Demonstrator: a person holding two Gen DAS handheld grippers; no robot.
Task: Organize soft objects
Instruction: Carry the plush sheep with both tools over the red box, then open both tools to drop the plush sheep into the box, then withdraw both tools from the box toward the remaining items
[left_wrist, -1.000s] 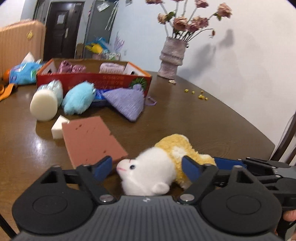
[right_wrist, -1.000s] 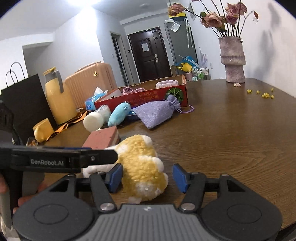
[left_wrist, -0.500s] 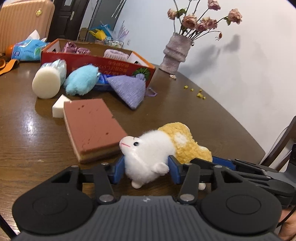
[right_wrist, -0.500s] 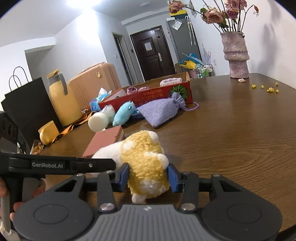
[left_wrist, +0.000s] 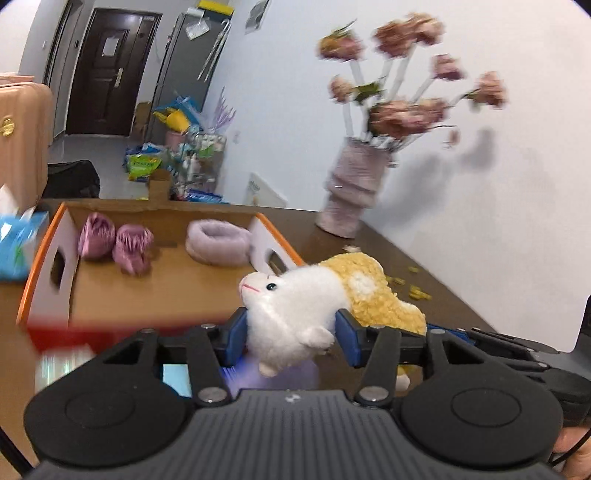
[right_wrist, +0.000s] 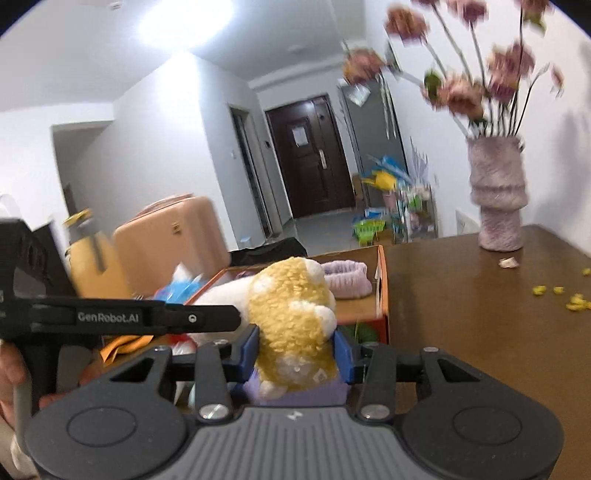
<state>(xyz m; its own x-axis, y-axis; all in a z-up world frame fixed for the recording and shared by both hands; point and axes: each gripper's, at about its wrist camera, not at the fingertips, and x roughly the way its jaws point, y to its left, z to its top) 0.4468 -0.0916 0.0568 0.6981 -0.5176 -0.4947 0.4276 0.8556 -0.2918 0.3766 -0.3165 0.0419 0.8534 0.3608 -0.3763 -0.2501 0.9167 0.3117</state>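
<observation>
Brown table (right_wrist: 480, 325), box (left_wrist: 48, 258) ahead. Plush toy (left_wrist: 295, 314) held in air at box's near edge: left tool (left_wrist: 291, 336) clamped on white head, right tool (right_wrist: 295, 350) on yellow rump. Light, squashy; grip the body bulk. Purple band (left_wrist: 218, 242) and pink pieces (left_wrist: 114, 243) inside; near wall to clear.

Both wrist views close behind own tool, facing box (left_wrist: 166, 291) (right_wrist: 382, 291); share vase (left_wrist: 351, 195) (right_wrist: 496, 199).
</observation>
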